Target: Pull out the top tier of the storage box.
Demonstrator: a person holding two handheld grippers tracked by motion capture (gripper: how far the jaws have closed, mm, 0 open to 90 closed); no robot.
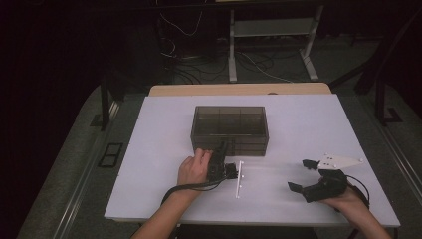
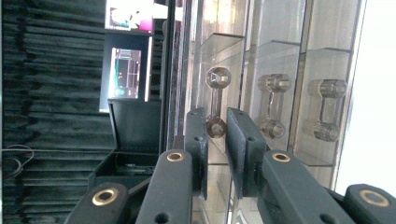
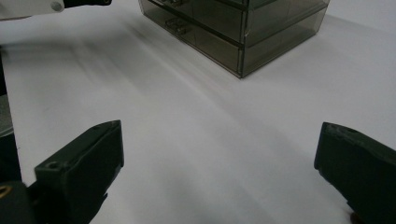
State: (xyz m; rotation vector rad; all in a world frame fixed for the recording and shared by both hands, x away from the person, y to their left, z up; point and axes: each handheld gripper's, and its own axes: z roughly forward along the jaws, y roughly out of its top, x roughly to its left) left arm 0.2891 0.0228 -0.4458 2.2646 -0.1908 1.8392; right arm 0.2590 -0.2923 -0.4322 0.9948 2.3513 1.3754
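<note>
A smoky see-through drawer cabinet [image 1: 229, 127] stands at the middle of the white table [image 1: 298, 124]. My left gripper [image 1: 222, 149] is turned on its side against the cabinet's front. In the left gripper view its jaws [image 2: 217, 133] sit tight on both sides of the lower knob of a clear drawer handle [image 2: 218, 77]. Two more clear handles [image 2: 275, 84] [image 2: 327, 88] line up to the right. My right gripper [image 1: 301, 175] rests low at the table's right front, its jaws wide open [image 3: 219, 158] over bare table and pointing toward the cabinet [image 3: 243, 23].
A wooden tabletop edge [image 1: 239, 89] lies beyond the white table. Cables [image 1: 249, 62] and a white stand's legs [image 1: 308, 64] cover the floor behind. In the left gripper view a lit screen [image 2: 126, 74] and an open black case [image 2: 126, 158] stand off to the side.
</note>
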